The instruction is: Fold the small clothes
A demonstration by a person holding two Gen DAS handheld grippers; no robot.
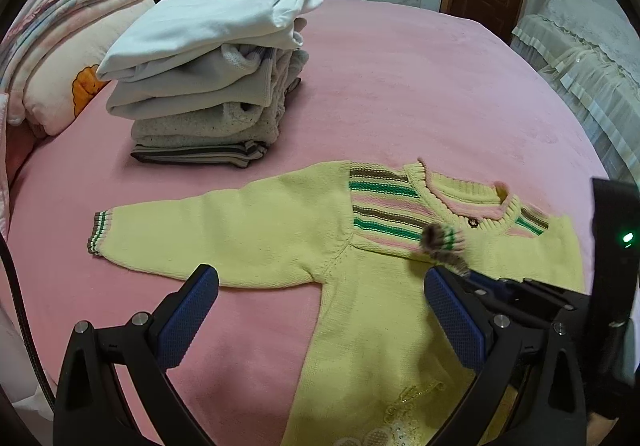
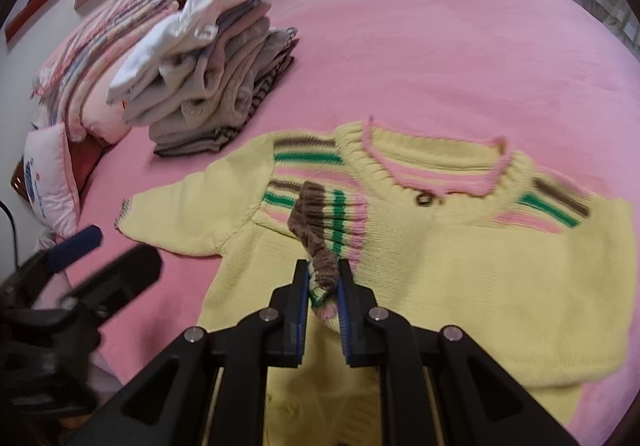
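Right gripper (image 2: 323, 282) clamped on the striped ribbed cuff (image 2: 316, 230) of the small yellow knitted sweater (image 1: 372, 306), carrying that sleeve across the chest, apparently for a fold. Sweater spread flat on the pink bedspread (image 1: 420, 77), near the stack of folded clothes (image 1: 208, 85). Left gripper (image 1: 320, 298) spread wide and empty, hovering above the other armpit, probably ready for the outstretched sleeve.

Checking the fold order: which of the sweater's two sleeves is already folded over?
The sleeve whose striped cuff the right tongs pinch, folded across the chest; the other sleeve lies outstretched on the bed.
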